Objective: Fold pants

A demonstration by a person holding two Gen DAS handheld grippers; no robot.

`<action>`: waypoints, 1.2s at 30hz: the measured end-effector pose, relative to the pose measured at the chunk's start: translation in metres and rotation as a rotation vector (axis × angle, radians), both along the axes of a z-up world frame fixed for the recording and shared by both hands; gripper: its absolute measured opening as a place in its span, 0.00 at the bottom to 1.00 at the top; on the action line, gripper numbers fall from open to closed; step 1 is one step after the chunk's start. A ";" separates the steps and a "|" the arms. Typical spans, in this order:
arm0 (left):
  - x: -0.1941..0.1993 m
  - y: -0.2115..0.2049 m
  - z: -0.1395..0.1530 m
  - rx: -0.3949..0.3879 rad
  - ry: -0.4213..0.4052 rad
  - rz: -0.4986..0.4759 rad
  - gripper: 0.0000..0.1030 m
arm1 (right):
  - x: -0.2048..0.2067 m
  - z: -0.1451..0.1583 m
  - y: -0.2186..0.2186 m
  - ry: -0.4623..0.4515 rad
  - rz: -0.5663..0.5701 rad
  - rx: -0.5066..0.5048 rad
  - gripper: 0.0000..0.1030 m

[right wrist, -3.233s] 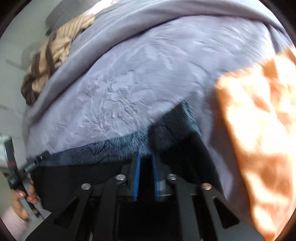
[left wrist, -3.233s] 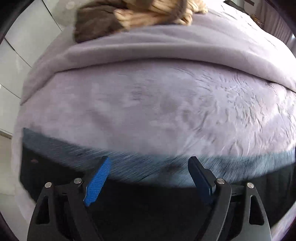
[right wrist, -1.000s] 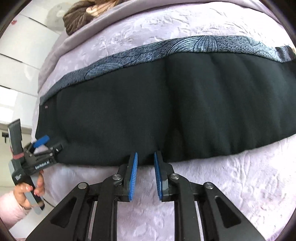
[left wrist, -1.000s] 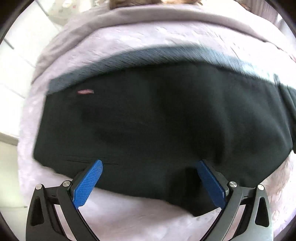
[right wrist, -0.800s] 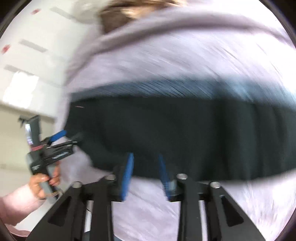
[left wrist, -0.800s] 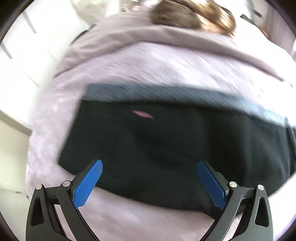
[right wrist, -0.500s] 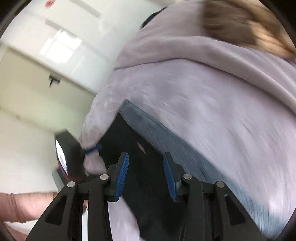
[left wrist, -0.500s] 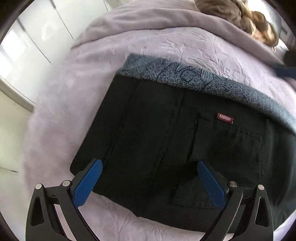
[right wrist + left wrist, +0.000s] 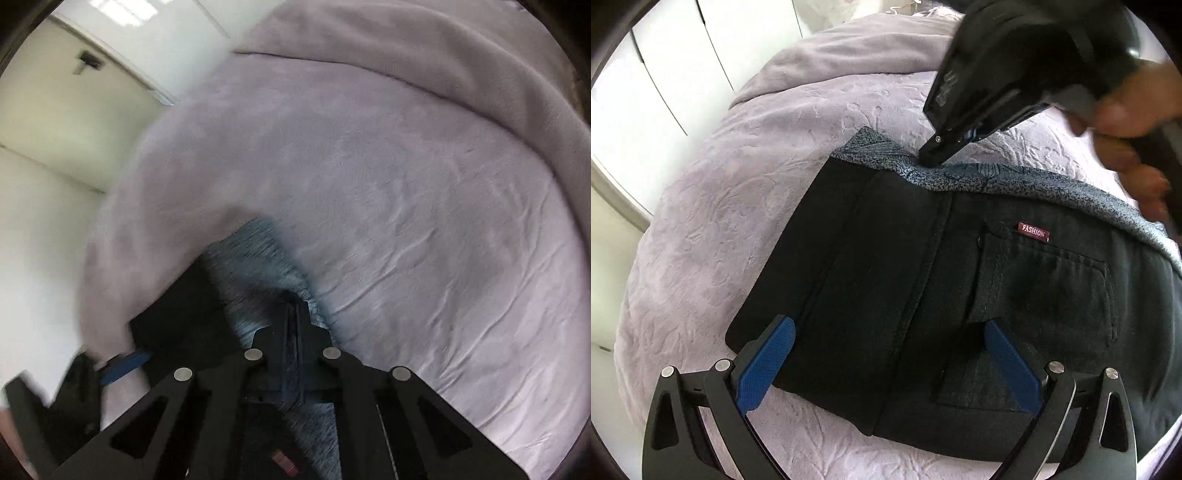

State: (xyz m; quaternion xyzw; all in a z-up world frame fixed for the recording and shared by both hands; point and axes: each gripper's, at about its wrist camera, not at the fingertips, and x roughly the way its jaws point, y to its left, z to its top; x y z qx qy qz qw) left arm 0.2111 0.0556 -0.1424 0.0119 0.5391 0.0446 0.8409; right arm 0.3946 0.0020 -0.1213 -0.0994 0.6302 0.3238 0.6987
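Observation:
Black pants point(image 9: 894, 273) lie flat on a lilac bedspread point(image 9: 746, 192), with a patterned blue-grey lining point(image 9: 979, 177) along the far edge and a red "FASHION" tag point(image 9: 1033, 232) above a back pocket. My left gripper point(image 9: 882, 354) is open, its blue pads over the near waist end. My right gripper point(image 9: 932, 157) comes in from the upper right and its tip presses on the patterned edge. In the right wrist view the right gripper point(image 9: 295, 314) is shut on the patterned fabric point(image 9: 258, 266), and the picture is blurred.
White wardrobe doors point(image 9: 665, 74) stand to the left of the bed. The bedspread's folded-back part point(image 9: 443, 74) lies beyond the pants. The bed's edge drops off to the left point(image 9: 107, 258). A hand point(image 9: 1134, 122) holds the right gripper.
Both grippers swung to the waist end of the pants. The right gripper opened briefly, moved left to the patterned edge and shut on it. The left gripper stayed open.

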 end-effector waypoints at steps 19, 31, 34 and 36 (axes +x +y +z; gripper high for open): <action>0.109 -0.009 0.008 0.001 0.033 0.064 1.00 | -0.059 0.006 -0.163 0.000 -0.482 0.086 0.02; 0.043 -0.070 0.051 0.008 0.133 -0.058 1.00 | -0.132 0.066 -0.251 0.031 -0.623 0.173 0.67; 0.028 -0.106 0.055 0.006 0.160 -0.108 1.00 | -0.172 0.067 -0.294 0.075 -0.735 0.172 0.68; 0.020 -0.128 0.058 0.005 0.176 -0.137 1.00 | -0.196 0.067 -0.320 0.091 -0.800 0.168 0.69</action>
